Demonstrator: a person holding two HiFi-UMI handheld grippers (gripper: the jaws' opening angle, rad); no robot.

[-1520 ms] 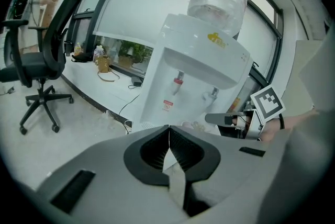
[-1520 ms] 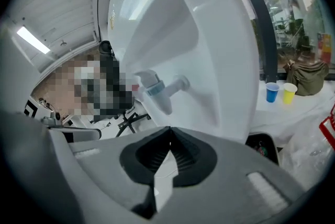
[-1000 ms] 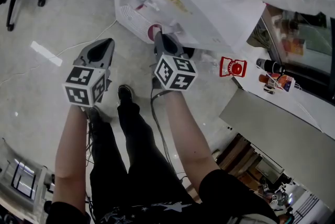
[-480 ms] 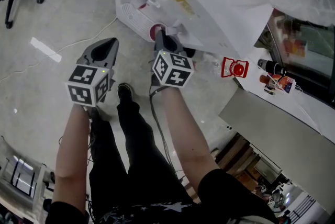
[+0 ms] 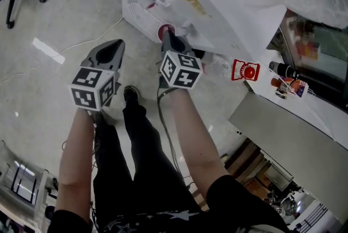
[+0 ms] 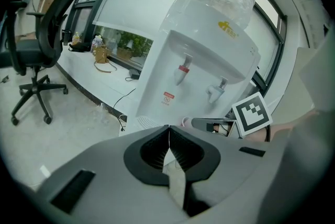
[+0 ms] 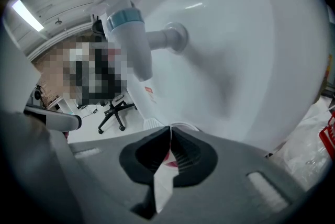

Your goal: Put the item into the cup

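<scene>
While right gripper (image 5: 169,37) pinches the red cup (image 5: 164,32) below the water dispenser's (image 5: 217,3) blue tap (image 7: 125,19), left gripper (image 6: 168,127) hangs closed, empty: positioning apparently underway, tap-pressing needed next.

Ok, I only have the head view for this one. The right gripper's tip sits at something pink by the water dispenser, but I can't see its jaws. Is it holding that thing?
Observer: Yes. In the right gripper view the right gripper has its jaws shut on the wall of a cup, which has a white rim and is pink-red inside.
Operator: Is it under a tap?
Observer: The dispenser's blue-capped tap shows up and to the left of the cup. I cannot tell whether the cup is directly beneath it.
Operator: And the left gripper?
Observer: The left gripper has its jaws together with nothing between them.
</scene>
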